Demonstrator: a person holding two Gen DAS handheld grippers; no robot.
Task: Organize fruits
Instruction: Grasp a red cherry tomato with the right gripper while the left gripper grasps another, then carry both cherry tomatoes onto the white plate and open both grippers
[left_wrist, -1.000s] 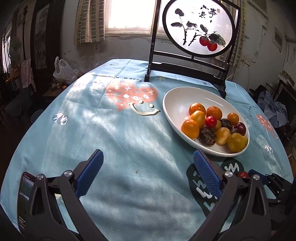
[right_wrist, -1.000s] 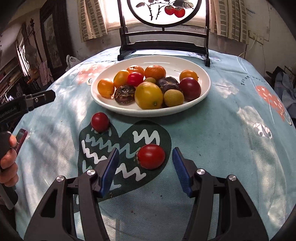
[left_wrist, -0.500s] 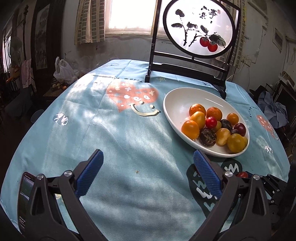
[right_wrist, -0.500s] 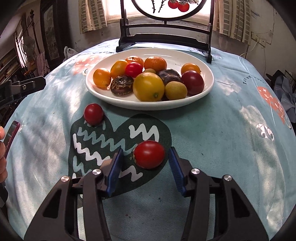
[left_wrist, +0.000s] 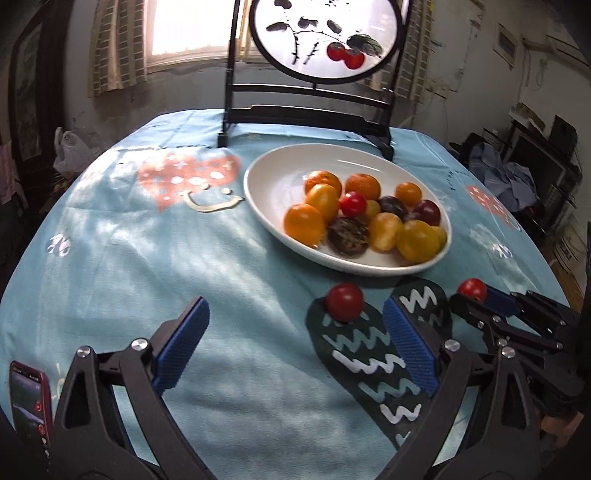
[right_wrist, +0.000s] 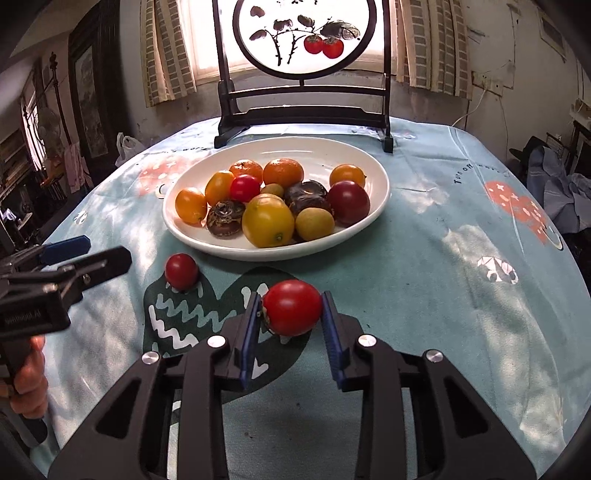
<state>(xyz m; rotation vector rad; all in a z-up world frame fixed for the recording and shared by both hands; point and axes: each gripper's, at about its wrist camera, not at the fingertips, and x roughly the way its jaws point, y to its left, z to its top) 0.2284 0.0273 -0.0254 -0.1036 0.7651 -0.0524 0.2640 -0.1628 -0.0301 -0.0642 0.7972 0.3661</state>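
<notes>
Right wrist view first: our right gripper (right_wrist: 291, 317) has just been closing, and its ribbed blue pads (right_wrist: 248, 332) now press on both flanks of the larger red tomato (right_wrist: 291, 307), which sits on the dark zigzag patch of the tablecloth (right_wrist: 424, 295), just in front of the white dish (right_wrist: 376, 206). We judge this tomato light, smooth and a little slippery, with thin skin over soft flesh, so a gentle squeeze across its widest girth, as the pads sit now, suits it better than a hard pinch near the stem scar on its left side. Further out, a smaller red tomato (right_wrist: 181, 271) rests on the cloth near the dish rim. Our left gripper (left_wrist: 295, 347) has its jaws standing wide with nothing between them, though they have just closed in slightly; that small tomato lies just ahead of its right pad. The dish is glossy, oval and shallow, piled with round oranges, yellow fruit, a cherry tomato, a dark red plum and two wrinkled brown fruits. The cloth looks like soft, matte fleece, pale blue with printed hearts. Behind the dish stands a dark wooden frame (right_wrist: 303, 110) holding a round painted screen.
</notes>
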